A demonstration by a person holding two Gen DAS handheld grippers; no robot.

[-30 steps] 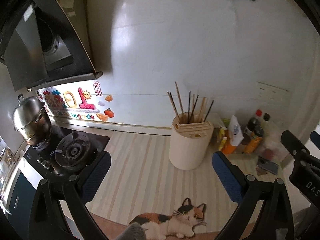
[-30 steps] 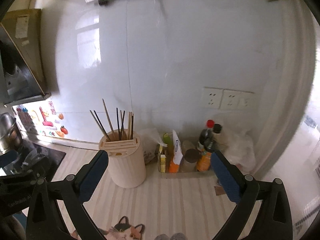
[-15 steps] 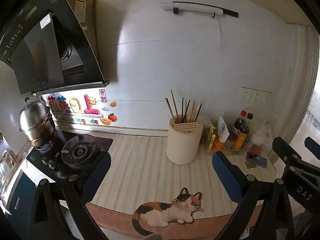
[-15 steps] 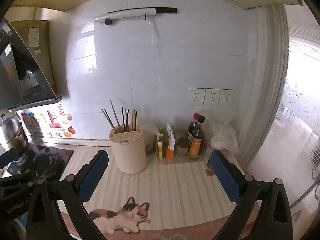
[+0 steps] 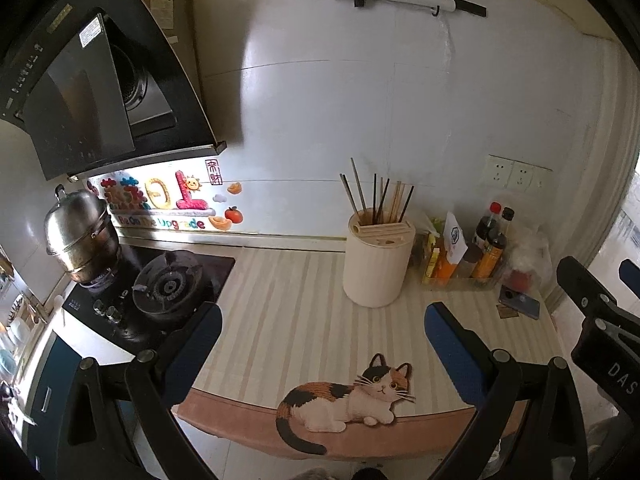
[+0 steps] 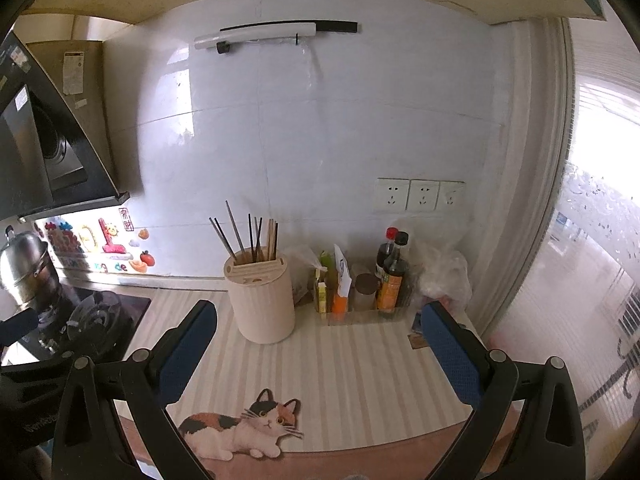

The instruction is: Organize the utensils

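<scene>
Both tongs, left gripper (image 5: 323, 346) and right gripper (image 6: 318, 344), gape empty; we risk toppling the centre-frame holder (image 5: 378, 264) by snagging its splayed chopsticks (image 5: 376, 200).

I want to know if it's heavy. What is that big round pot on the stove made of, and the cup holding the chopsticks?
The pot looks like shiny metal, probably steel, since it mirrors light. The chopstick holder looks like matte cream plastic, possibly ceramic.

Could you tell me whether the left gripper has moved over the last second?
Yes. The left gripper has pulled back from the chopstick holder, which now looks smaller and farther off, with more of the cat mat in view.
</scene>
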